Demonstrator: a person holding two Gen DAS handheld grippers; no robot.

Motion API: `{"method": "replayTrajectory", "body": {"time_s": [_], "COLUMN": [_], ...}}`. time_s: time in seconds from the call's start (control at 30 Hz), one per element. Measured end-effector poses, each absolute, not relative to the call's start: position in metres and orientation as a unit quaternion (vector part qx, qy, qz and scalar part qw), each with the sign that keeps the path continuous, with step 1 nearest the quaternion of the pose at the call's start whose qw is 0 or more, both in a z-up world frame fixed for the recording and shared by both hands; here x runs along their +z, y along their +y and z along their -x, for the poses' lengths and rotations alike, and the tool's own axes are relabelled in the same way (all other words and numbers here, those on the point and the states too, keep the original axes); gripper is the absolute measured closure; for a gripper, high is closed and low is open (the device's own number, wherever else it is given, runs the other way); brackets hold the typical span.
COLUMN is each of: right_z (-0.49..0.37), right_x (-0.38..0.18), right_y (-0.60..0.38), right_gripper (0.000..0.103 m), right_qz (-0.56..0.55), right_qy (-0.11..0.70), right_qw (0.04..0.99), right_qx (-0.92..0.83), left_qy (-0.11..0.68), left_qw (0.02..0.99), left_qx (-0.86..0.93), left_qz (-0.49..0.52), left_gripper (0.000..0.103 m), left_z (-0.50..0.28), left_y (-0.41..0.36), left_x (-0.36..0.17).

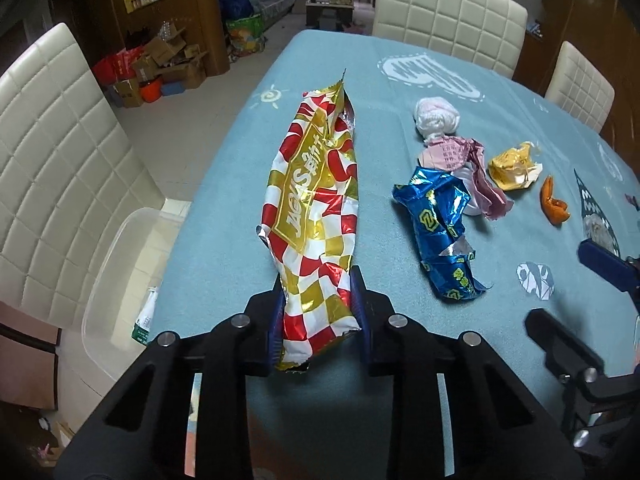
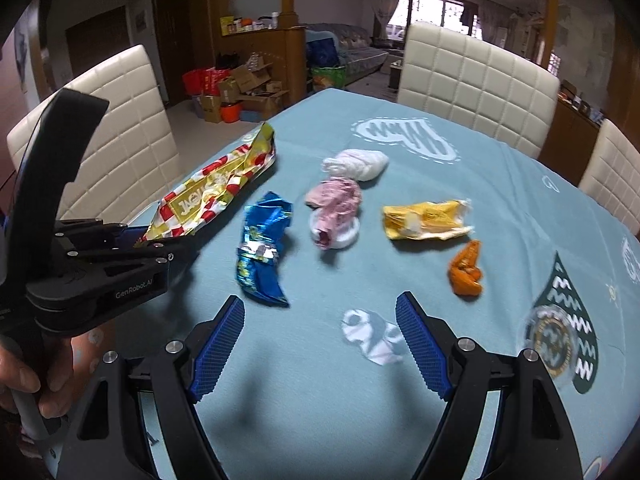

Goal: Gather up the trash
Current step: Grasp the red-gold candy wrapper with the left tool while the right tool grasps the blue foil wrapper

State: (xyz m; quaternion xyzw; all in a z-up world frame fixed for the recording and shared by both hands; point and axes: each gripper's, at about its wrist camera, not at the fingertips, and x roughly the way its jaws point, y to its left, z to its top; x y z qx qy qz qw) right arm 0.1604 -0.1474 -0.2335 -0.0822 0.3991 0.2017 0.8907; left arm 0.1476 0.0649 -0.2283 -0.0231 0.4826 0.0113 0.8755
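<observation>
While checkered wrapper (image 1: 316,216) sits clamped (left) — blue wrapper (image 1: 440,236) just beside.

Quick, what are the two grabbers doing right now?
Left gripper: shut on the red and gold checkered wrapper.
Right gripper: open, holding nothing, over the blue tablecloth.

This is a lived-in home, an open dining and living room. The desk (image 2: 304,392) wears a light blue cloth printed with cartoon shapes, and cream quilted dining chairs (image 2: 476,80) stand at its far and left sides. Beyond it a sofa (image 2: 356,50) runs toward a curtained window (image 2: 436,8). On the far left, a wooden cabinet (image 2: 260,46) carries bottles and boxes, with flattened cardboard boxes (image 2: 248,86) piled on the tiled floor.
</observation>
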Motion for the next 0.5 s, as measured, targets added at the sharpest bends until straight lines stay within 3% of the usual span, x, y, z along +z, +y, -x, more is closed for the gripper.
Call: {"method": "replayTrajectory", "body": {"time_s": [0.23,0.3,0.43,0.5], "right_z": [-0.167,-0.171,-0.180,-0.182], "right_x": [-0.245,-0.250,-0.263,-0.263], "right_y": [-0.111,-0.104,-0.097,-0.097], "right_gripper": [0.029,0.038,0.073,0.079], "right_qz": [0.106,0.109,0.103,0.094], "right_qy": [0.398,0.403,0.432,0.435], "right_qw": [0.881,0.877,0.865,0.865], "right_qx": [0.234,0.238,0.234,0.231], "left_qy": [0.475,0.474,0.475,0.474], "left_qw": [0.879,0.879,0.879,0.879], "left_qx": [0.024,0.028,0.036,0.038], "left_qz": [0.026,0.027,0.032,0.034], "left_gripper": [0.073,0.073,0.073,0.073], "left_z": [-0.136,-0.133,-0.126,-0.123], "left_y": [0.080,0.083,0.093,0.096], "left_x": [-0.224,-0.223,-0.224,-0.224]}}
